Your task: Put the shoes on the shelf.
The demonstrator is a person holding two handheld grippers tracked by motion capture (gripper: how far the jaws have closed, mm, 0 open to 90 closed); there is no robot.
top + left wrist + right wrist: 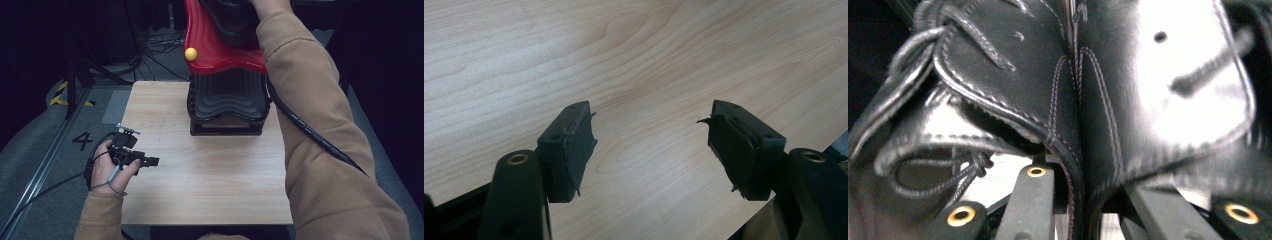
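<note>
Dark walls and a tangle of cables on the grey floor surround a pale wooden desk [210, 175], which carries a black ribbed stand [226, 102] at its far edge, topped by a red wavy panel [220, 50] with a small yellow ball [190, 54] on its left side.

Above that stand, the right arm in its tan sleeve [320, 125] reaches far forward and up to a pair of black leather shoes [1073, 85]. In the right gripper view the shoes sit heel to heel, their stitched back seams pressed side by side, with laces hanging at the left. The right claw [1075, 200] has its arms drawn close together around those two heel edges, so it appears to be pinching both shoes at once; the pads themselves are hidden behind the leather. The shoes lie directly ahead of this claw, their length running away from it and upward.

The left claw [651, 145] stands spread wide over bare wood near the desk's left edge, holding nothing, well apart from the stand. Seen from above, the left claw [150, 161] points rightward across the desk.

The right hand is clearly the one on the shoes, so any lift or set-down likely turns on its grip at the heels, with the toes swinging free beyond.
</note>
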